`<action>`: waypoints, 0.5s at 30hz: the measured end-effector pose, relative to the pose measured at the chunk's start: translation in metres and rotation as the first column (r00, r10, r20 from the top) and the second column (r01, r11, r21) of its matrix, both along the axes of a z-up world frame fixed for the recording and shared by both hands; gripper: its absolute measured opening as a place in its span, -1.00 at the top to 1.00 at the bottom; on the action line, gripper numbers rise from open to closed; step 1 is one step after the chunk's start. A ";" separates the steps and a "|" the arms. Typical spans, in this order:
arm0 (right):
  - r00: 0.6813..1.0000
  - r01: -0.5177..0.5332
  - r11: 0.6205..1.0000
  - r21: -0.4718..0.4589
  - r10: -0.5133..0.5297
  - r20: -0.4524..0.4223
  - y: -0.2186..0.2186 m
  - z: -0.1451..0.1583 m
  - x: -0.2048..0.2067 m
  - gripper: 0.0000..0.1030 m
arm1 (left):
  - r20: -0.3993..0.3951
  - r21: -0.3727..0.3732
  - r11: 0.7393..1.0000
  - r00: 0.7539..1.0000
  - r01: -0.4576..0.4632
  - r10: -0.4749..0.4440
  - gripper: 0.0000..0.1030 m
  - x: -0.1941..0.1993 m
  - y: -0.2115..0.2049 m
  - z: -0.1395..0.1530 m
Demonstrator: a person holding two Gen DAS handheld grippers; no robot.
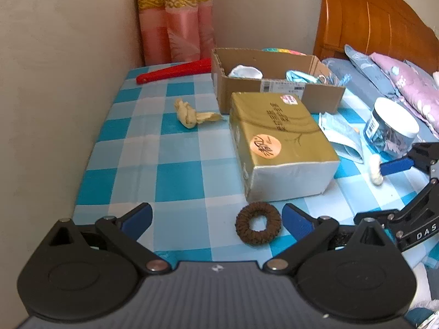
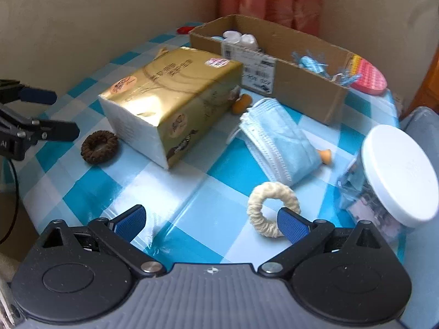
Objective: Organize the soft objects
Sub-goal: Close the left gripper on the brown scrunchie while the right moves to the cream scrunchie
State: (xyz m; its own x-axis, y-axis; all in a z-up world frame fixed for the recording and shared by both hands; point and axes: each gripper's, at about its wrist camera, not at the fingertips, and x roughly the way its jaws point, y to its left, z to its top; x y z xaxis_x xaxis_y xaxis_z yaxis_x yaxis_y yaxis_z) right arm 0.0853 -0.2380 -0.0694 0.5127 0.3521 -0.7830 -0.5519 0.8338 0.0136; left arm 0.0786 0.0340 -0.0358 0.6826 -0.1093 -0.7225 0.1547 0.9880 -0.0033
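Your left gripper point(image 1: 216, 220) is spread wide and holds nothing. The brown hair tie point(image 1: 258, 224) lies flat on the checked tablecloth point(image 1: 175, 159) between its two blue pads point(image 1: 138, 218), much nearer to the right-side pad, and it does not touch either of them. Just behind the tie stands the gold tissue pack point(image 1: 279, 142), its near corner very close to the tie.

Your right gripper point(image 2: 211, 222) is also wide open and empty. The cream hair tie point(image 2: 270, 208) lies flat on the cloth, and the right-side pad point(image 2: 292, 224) covers the near edge of its ring; you cannot tell from this view if the pad touches it. Behind the cream tie is a small pile of blue face masks point(image 2: 279, 148), with a small orange object point(image 2: 325, 156) beside them. To the right stands a clear jar point(image 2: 376, 205) with a white lid point(image 2: 400, 175).

Farther back is an open cardboard box point(image 2: 296, 87) with some light blue and white things inside. On the left part of the cloth you see a crumpled yellow cloth point(image 1: 192, 113) and a red flat object point(image 1: 175, 72) near the pink curtain point(image 1: 175, 19).
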 end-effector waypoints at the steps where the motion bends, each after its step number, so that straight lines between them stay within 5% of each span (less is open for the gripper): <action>1: 1.000 0.003 1.000 0.014 -0.003 0.005 -0.002 0.002 -0.001 -1.00 | -0.002 0.004 1.000 1.000 0.005 -0.005 -0.95 0.000 -0.001 -0.001; 15: 0.998 0.059 0.998 0.032 -0.058 -0.008 -0.013 -0.012 0.006 -1.00 | -0.055 0.041 0.997 0.996 0.067 -0.065 -0.95 0.006 -0.021 -0.013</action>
